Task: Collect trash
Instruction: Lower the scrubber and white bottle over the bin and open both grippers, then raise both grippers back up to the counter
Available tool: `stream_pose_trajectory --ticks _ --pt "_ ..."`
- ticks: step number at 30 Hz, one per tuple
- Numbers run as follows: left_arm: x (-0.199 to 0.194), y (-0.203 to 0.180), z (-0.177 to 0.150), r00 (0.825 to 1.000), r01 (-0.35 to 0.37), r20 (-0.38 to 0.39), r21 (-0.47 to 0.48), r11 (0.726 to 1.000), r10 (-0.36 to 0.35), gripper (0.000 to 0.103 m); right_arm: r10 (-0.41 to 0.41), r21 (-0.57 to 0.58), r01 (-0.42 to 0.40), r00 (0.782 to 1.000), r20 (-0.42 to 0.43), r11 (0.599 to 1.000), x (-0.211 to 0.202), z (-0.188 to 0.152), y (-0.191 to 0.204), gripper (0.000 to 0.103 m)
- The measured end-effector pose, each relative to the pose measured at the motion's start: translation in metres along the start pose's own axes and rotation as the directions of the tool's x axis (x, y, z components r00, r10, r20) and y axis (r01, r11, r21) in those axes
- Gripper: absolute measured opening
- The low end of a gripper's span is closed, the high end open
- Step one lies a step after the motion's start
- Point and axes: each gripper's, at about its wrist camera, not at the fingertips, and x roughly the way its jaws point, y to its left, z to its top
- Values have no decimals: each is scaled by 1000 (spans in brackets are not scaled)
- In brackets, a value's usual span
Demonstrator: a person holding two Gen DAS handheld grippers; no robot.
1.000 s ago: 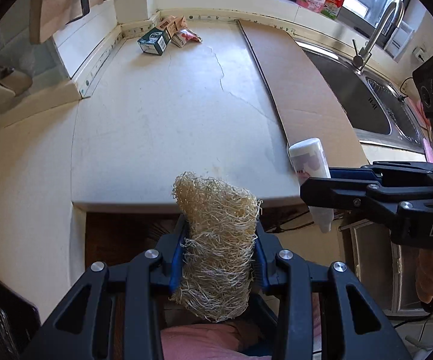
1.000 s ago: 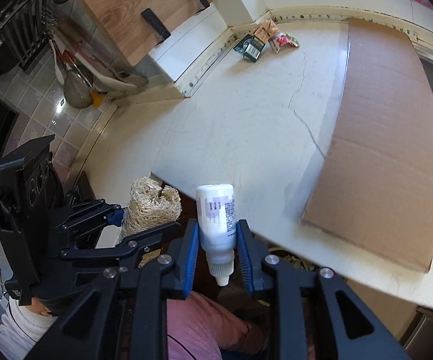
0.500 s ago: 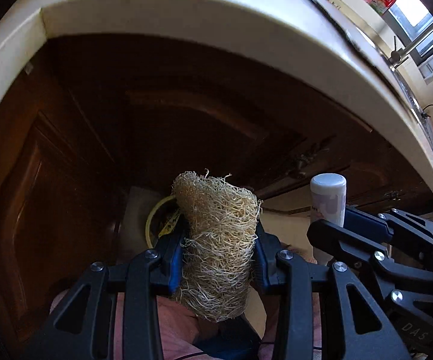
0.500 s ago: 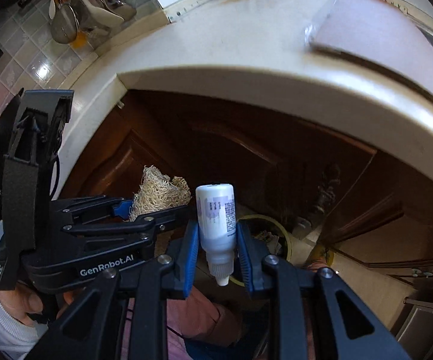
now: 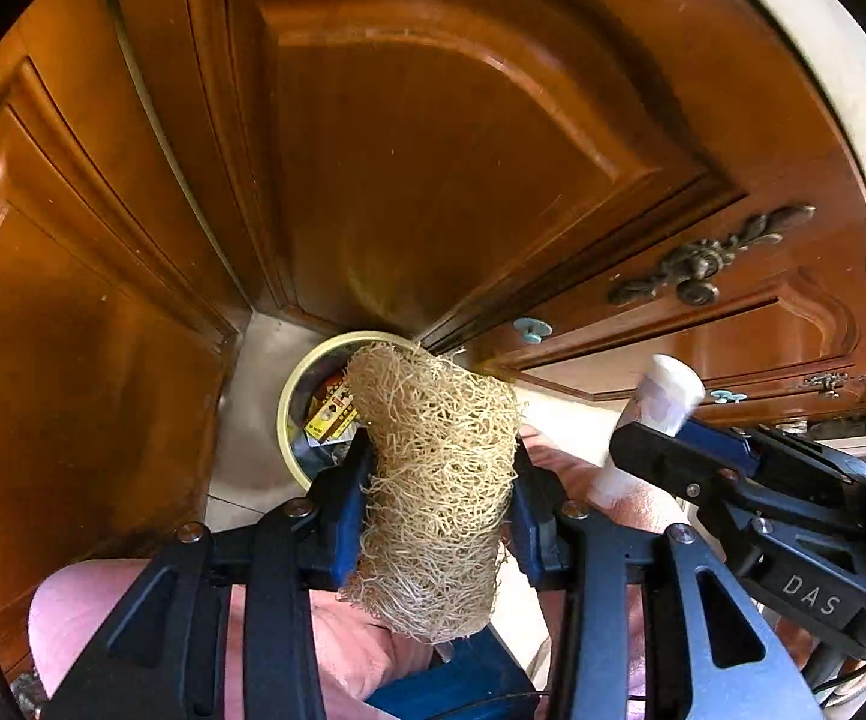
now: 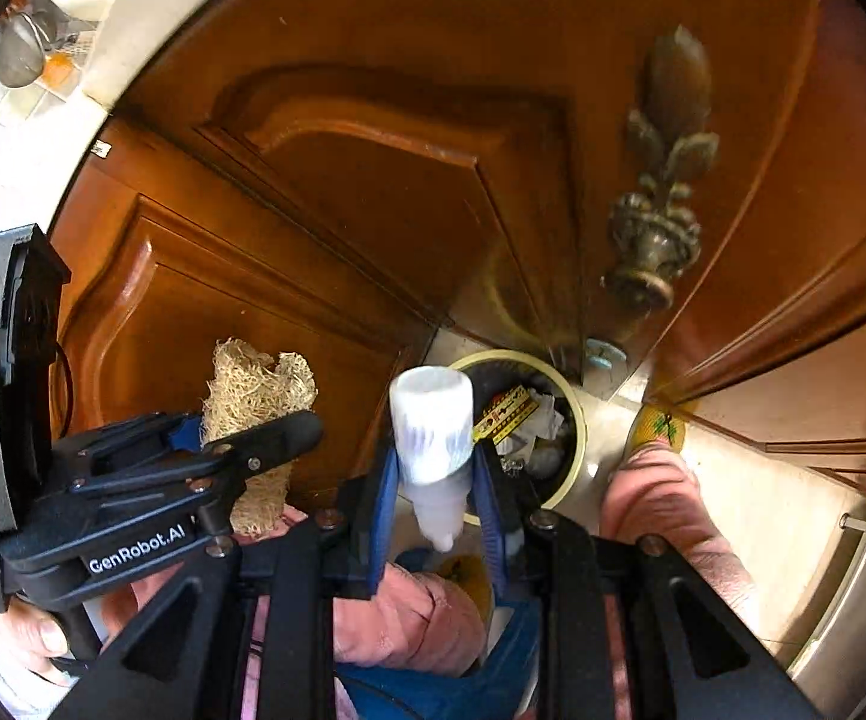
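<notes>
Both grippers are pointed down at the yellow-rimmed trash bin (image 6: 577, 456) on the floor by the wooden cabinet doors (image 5: 433, 150), left gripper (image 5: 439, 480) clamped on the loofah sponge (image 5: 433, 480), right gripper (image 6: 436, 474) squeezing the little white bottle (image 6: 433, 420), cap end down, both just above the bin.

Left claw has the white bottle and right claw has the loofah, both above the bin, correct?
Swapped. The left claw grips the loofah, as the left wrist view shows; the right claw grips the white bottle. Both are above the bin.
</notes>
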Motion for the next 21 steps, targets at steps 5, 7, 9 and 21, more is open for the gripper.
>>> stream_pose_trajectory --ticks 5,7,9,21 --pt "8 -4 1 1000 -5 -18 -12 1000 5 54 -5 0 5 1000 -22 1000 10 4 2 26" --pt "10 -5 0 1000 -19 -20 -17 1000 19 65 -6 3 6 1000 -28 1000 12 5 2 26" --pt "14 -4 0 999 -37 -19 -24 999 36 72 -2 11 3 999 -33 1000 14 7 2 26" --pt "4 2 -3 999 -53 9 -24 998 53 80 -3 33 4 1000 -14 999 9 5 -4 26"
